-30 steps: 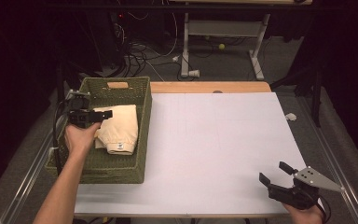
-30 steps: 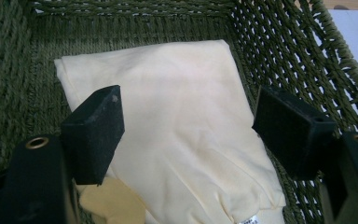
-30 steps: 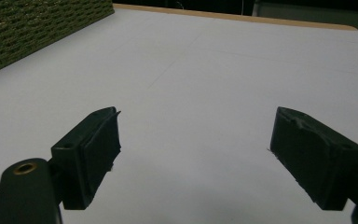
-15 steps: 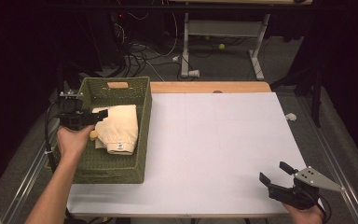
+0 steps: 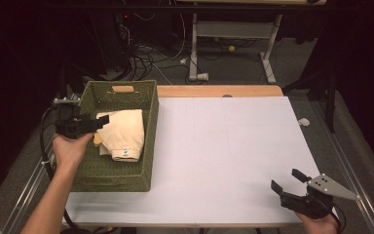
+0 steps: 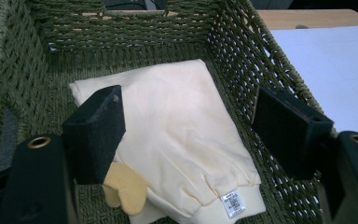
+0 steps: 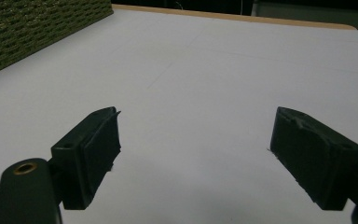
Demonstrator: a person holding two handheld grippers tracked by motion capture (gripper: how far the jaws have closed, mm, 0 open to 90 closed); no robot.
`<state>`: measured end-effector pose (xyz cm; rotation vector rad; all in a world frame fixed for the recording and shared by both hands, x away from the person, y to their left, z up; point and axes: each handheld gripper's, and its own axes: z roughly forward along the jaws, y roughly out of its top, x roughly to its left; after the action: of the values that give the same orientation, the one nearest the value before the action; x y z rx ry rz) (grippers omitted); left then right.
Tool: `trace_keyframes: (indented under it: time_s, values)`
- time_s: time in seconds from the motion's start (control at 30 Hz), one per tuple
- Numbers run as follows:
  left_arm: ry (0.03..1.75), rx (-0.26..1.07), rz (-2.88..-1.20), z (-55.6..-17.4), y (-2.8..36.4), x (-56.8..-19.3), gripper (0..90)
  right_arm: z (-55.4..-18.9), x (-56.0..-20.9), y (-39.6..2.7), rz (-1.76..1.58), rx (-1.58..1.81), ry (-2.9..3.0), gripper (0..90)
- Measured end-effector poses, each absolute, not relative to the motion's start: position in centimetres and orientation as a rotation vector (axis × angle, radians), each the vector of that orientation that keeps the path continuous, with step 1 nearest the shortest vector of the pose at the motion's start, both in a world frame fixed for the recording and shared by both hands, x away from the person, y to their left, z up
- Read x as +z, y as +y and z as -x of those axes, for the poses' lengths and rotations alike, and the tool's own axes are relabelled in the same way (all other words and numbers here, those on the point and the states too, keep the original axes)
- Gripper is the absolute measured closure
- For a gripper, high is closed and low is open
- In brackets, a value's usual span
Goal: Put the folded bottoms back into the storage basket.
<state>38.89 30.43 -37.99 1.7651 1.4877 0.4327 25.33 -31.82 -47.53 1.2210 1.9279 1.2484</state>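
Note:
A folded cream garment point(image 5: 124, 131) point(image 6: 186, 135) lies inside a green woven basket point(image 5: 126, 178) point(image 6: 23, 70) at the table's left. It has a ribbed hem with a small white label point(image 6: 233, 203), and a yellow piece point(image 6: 123, 189) pokes out beneath it. My left gripper point(image 5: 97, 122) point(image 6: 186, 130) hovers open over the basket's left side, its jaws spread wide above the garment and holding nothing. Near the table's front right corner, my right gripper point(image 5: 288, 180) point(image 7: 198, 154) stays open just above the white tabletop point(image 5: 233, 146), empty.
The basket's outer wall point(image 7: 37, 28) shows at the far left of the right gripper view. A wooden strip point(image 5: 219, 91) borders the table's far edge. Beyond it are a desk frame point(image 5: 233, 34) and cables on the floor. A small white object point(image 5: 303, 122) lies off the right edge.
My left hand and gripper have drawn back a little to the left, toward the basket's left rim. The right gripper has not moved.

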Motion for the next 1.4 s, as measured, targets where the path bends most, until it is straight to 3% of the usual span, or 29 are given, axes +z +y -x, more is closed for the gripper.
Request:
trace_keyframes:
  time_s: [1.4]
  values:
    - [1.433,0.472,-1.711,-33.8,33.3,-37.9,23.7,-25.3,-47.5,-31.8,-1.224,1.247,1.924,16.5]
